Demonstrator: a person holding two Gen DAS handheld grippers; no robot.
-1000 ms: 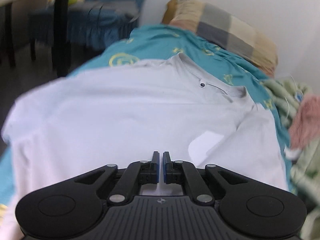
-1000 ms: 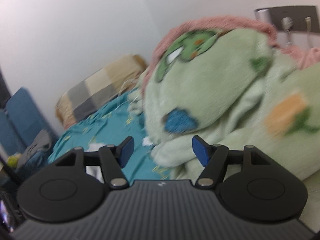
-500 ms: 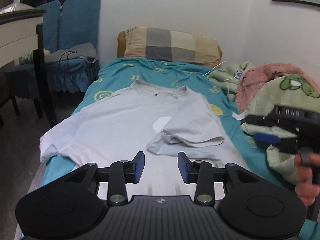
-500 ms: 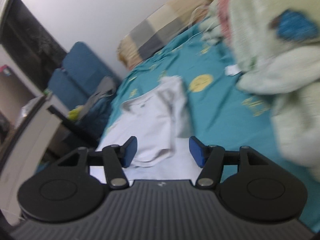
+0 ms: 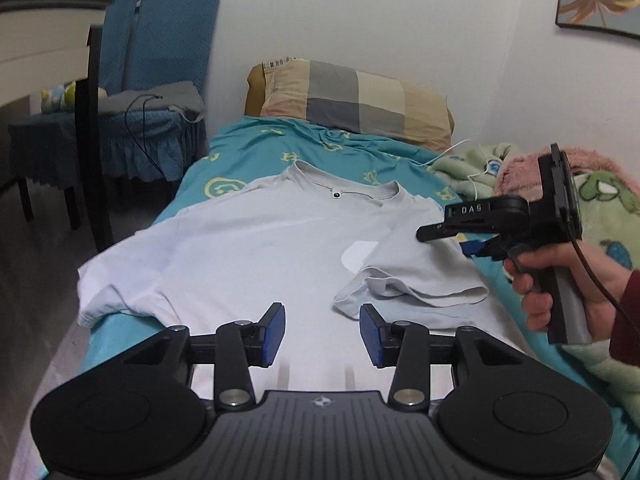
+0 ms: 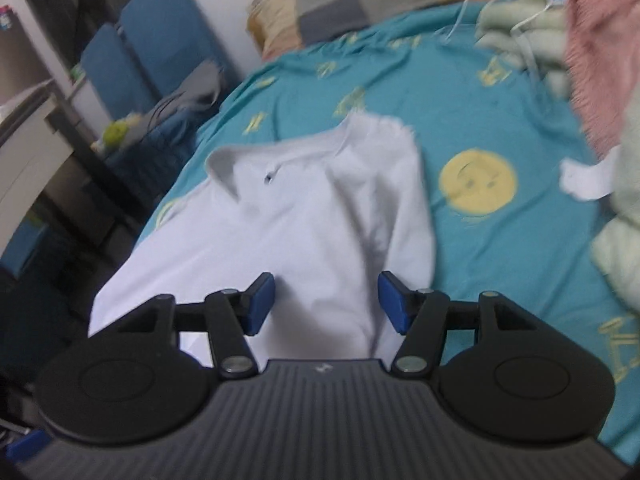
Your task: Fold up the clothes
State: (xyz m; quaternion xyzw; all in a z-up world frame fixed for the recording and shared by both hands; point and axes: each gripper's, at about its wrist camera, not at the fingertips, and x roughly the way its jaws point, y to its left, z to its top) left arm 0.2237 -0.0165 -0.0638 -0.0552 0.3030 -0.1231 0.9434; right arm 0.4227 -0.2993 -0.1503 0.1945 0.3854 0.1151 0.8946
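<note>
Lettering "DAS" shows on the right gripper point(image 5: 460, 238) in the left wrist view, at 3 o'clock, in a hand point(image 5: 560, 280). White T-shirt point(image 5: 256, 256) lies flat on the teal bedsheet point(image 5: 256, 148), its right sleeve point(image 5: 416, 276) folded inward. A second ago the left gripper point(image 5: 322, 330) was shut; its jaws are now opening, empty. Right gripper jaws stand apart, empty, above the shirt. Only the right wrist view, blurred, shows what seems a yellow smiley print point(image 6: 476, 180) at 2 o'clock.

t-shirt point(image 5: 256, 248) flat on bed point(image 5: 248, 148), pillow point(image 5: 352, 100) at far end, blankets point(image 5: 600, 200) right, chairs point(image 5: 160, 80) left.
</note>
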